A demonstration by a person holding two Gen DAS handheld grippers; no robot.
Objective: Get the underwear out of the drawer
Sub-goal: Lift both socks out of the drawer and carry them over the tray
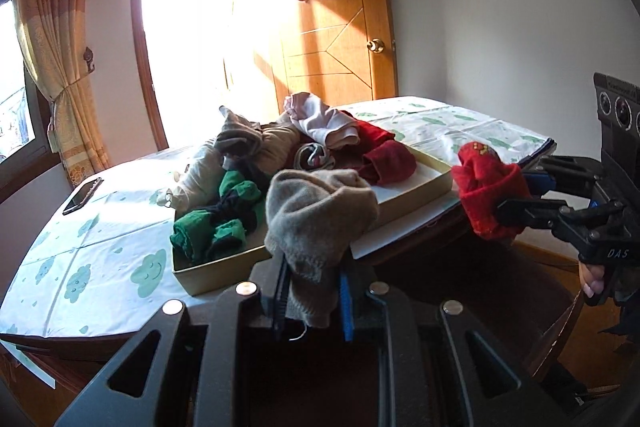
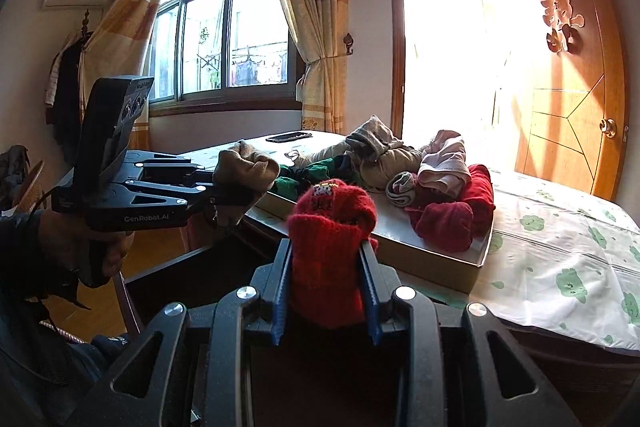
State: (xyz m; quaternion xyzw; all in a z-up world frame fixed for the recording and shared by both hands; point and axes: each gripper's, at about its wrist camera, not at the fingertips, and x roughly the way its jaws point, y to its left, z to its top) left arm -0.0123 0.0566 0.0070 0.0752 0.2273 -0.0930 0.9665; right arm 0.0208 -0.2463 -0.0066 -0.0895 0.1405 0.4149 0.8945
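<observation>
A shallow cardboard box sits on the table and holds a heap of rolled garments in grey, green, pink and red. My left gripper is shut on a grey-beige knitted roll, raised in front of the box's near edge. My right gripper is shut on a red knitted roll, lifted off the box's right side. A hand holds each gripper's handle.
The table wears a white cloth with green clouds. A black phone lies at its far side. Dark wooden furniture stands below the near table edge. A wooden door, a bright doorway and curtains are behind.
</observation>
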